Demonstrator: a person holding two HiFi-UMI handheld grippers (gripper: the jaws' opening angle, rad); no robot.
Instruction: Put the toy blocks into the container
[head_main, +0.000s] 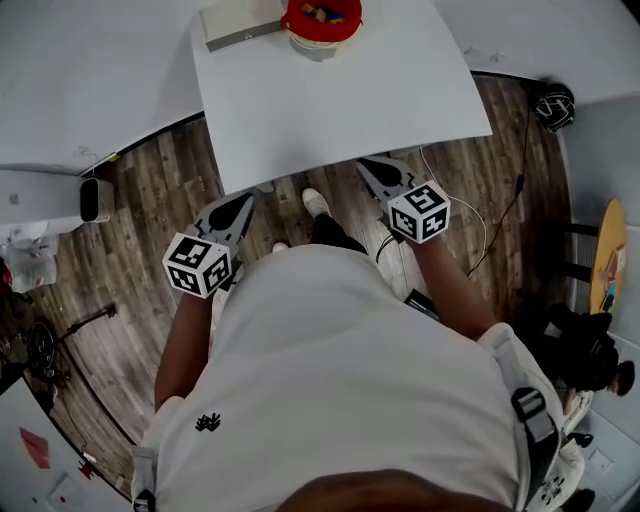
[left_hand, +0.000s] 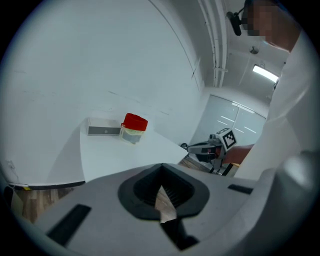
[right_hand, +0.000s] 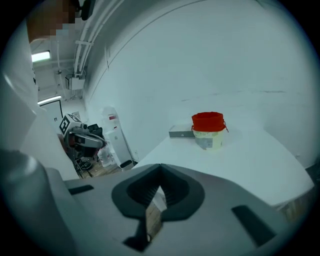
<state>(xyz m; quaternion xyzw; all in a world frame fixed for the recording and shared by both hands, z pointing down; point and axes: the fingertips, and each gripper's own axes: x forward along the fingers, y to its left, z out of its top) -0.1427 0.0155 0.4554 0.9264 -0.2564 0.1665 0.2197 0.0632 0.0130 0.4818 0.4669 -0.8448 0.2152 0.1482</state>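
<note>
Left gripper (left_hand: 162, 195) and right gripper (right_hand: 155, 200) are both sitting with jaws closed together, nothing between them, off the near edge of the white table (head_main: 330, 100). Red-rimmed tub (right_hand: 209, 131) is standing well ahead of both, with a flat grey box (right_hand: 181, 133) just beside it. Coloured toy blocks (head_main: 320, 13) are showing inside the tub; no loose ones are in sight. The blocks are probably light, stiff and slick, so pinching across two flat faces is looking best.

From the head we look steeply down past the torso (head_main: 340, 380) onto the tabletop (head_main: 330, 110), while the cameras on the left hand-held gripper (head_main: 243, 203) and right hand-held gripper (head_main: 371, 166) look low across it from off its near edge, all three sharing the far red-topped container (head_main: 320, 22).
</note>
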